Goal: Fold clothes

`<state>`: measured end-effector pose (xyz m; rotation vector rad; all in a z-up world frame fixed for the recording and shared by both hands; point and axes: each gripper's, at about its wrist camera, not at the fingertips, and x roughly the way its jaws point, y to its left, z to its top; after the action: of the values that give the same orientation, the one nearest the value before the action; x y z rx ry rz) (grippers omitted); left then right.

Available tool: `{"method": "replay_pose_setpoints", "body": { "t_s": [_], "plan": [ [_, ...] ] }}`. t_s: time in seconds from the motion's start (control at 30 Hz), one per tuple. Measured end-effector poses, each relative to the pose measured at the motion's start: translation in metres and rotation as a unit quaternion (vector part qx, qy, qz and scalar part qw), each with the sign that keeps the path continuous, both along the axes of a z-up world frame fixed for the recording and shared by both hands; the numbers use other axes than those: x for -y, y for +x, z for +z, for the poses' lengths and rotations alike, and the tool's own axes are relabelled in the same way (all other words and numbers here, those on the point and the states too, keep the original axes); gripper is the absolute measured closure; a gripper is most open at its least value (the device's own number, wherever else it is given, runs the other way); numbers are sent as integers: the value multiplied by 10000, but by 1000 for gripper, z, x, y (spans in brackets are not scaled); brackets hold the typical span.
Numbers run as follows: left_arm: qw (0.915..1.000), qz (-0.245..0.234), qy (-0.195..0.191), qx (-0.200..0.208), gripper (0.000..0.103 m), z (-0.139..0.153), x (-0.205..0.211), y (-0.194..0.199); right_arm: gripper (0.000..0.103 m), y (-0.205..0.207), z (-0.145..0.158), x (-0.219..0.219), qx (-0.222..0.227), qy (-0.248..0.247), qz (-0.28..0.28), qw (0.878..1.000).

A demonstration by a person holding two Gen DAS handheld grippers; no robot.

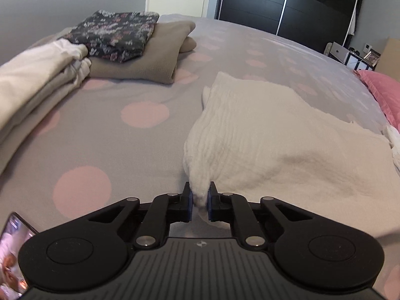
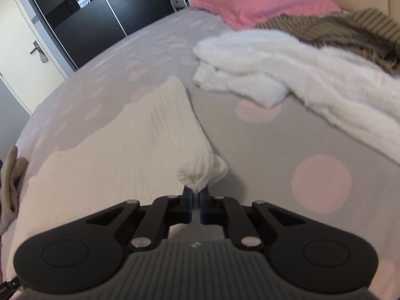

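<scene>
A white ribbed garment (image 1: 270,135) lies spread on the grey bed with pink dots (image 1: 112,130). My left gripper (image 1: 199,198) is shut on its near left corner, and the cloth bunches up between the blue pads. In the right wrist view the same white garment (image 2: 120,150) stretches away to the left. My right gripper (image 2: 196,197) is shut on its near right corner, which puckers into a small knot just above the pads. Both pinched corners are lifted slightly off the cover.
Folded clothes lie at the left: a cream piece (image 1: 37,82), a beige one (image 1: 155,50) and a dark floral one (image 1: 115,35) on top. An unfolded white garment (image 2: 287,70) and a brown striped one (image 2: 350,32) lie at the right by a pink pillow (image 2: 260,0). A phone (image 1: 12,255) sits near left.
</scene>
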<state>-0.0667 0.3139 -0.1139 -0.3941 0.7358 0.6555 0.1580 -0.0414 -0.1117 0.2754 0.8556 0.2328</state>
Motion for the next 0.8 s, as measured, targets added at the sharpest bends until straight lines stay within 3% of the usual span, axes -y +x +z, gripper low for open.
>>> {"method": "replay_pose_setpoints", "body": {
  "t_s": [0.33,0.47,0.67,0.8],
  "plan": [
    [9984,-479,-150,-244,94,44,28,-33,97,-45,50,45,-442,-10,-172,9989],
    [9959,-778,-3,-454,94,58,52,-54,97,-78,64,68,-446,-73,-217,9987],
    [9867,-1399,-160,-811,94,61,84,-83,97,-123,77,111,-520,-54,-569,9970],
    [9756,-1830,-279,-1178,94,52,103,-97,97,-143,75,127,-593,-193,-648,9960]
  ]
}}
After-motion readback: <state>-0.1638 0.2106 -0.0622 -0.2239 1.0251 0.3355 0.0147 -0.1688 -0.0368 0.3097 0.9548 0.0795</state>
